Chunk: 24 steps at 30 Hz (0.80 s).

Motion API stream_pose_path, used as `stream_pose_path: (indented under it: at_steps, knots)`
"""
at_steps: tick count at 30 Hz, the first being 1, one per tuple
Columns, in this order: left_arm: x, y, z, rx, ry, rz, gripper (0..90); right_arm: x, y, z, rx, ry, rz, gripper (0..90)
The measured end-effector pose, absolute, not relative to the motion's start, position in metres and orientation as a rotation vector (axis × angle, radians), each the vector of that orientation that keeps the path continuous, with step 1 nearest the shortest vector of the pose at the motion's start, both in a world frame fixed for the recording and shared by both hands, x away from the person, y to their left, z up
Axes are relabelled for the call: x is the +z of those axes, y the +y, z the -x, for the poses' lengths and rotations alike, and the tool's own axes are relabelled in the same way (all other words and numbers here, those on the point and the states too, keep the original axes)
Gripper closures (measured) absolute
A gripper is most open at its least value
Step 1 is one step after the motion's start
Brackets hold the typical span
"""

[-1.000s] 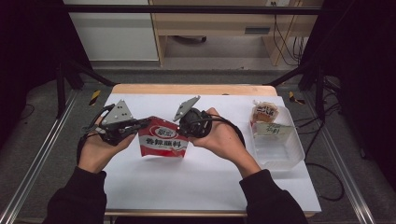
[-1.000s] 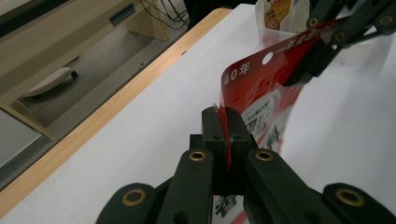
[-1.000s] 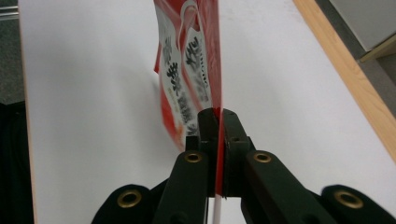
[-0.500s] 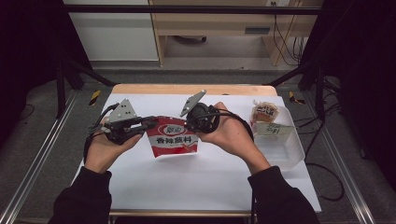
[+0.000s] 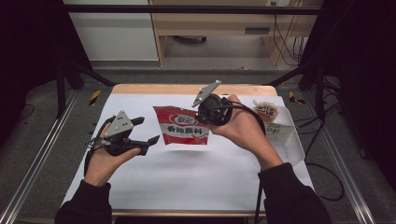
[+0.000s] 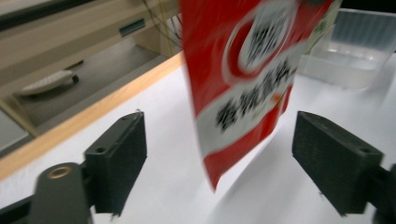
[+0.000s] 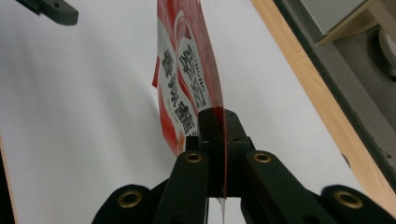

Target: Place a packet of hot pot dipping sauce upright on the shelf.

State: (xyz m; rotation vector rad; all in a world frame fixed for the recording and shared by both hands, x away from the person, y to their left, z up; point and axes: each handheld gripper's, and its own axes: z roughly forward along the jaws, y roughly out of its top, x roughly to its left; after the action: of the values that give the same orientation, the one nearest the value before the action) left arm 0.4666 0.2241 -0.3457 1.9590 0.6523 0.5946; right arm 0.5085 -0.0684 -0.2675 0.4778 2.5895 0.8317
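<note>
A red and white sauce packet [image 5: 181,125] hangs above the white table, held by its right edge in my right gripper [image 5: 204,116], which is shut on it. In the right gripper view the jaws clamp the packet [image 7: 187,88] edge-on, my right gripper [image 7: 218,122] pinching its red border. My left gripper [image 5: 145,132] sits to the packet's left, open and holding nothing. The left gripper view has the packet [image 6: 243,79] blurred and hanging beyond my left gripper [image 6: 219,154], whose pads stand wide apart.
A clear plastic container [image 5: 288,140] stands at the table's right side, with a snack bag [image 5: 265,111] and a green-labelled packet [image 5: 279,129] at it. The wooden table edge [image 5: 187,89] runs along the back. The container [image 6: 350,56] also appears far right in the left gripper view.
My left gripper has let go of the packet, opened and moved back to the left. The right gripper has carried the packet rightward and away from me.
</note>
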Motion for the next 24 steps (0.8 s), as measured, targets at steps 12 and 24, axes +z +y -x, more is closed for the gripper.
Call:
stream_pose_path:
  at_steps: [12, 24]
  knots:
    - [-0.417, 0.263, -0.477, 0.602, 0.877, -1.962, 8.0, -0.233, -0.104, -0.497, 0.847, 2.503, -0.533, 90.0]
    - [-0.435, 0.272, -0.475, 0.601, 0.928, -1.958, 6.5, -0.213, -0.166, -0.482, 0.822, 2.411, -0.653, 90.0]
